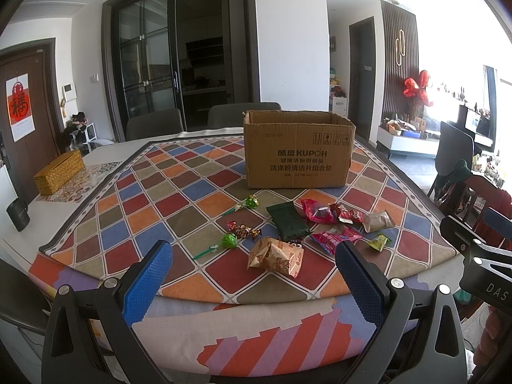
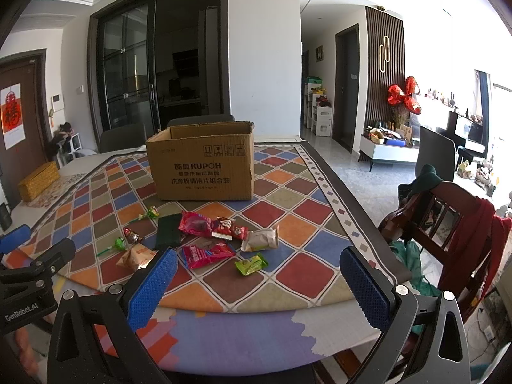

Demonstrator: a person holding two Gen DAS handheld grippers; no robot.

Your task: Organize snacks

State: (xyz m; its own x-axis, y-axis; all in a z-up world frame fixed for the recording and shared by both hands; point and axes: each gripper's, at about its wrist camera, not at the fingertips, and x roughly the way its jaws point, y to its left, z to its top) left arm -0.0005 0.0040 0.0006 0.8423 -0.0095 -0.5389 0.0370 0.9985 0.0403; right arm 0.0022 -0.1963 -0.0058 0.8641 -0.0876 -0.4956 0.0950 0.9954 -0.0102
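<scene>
The cardboard box (image 1: 297, 150) hides its own inside; wrapper print unreadable.

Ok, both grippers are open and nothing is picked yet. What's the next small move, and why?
Probably ease the right gripper forward and down onto the small green packet. It lies nearest that gripper, apart from the other snacks, so the open jaws can close on it alone. The cardboard box stands open-topped just behind the pile, ready to take it.

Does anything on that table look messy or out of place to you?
Yes: the snacks lie loose in a jumble on the patterned tablecloth, some overlapping, in front of the open cardboard box rather than in it. Nothing looks spilled or torn. Both grippers hang open, holding nothing.
</scene>
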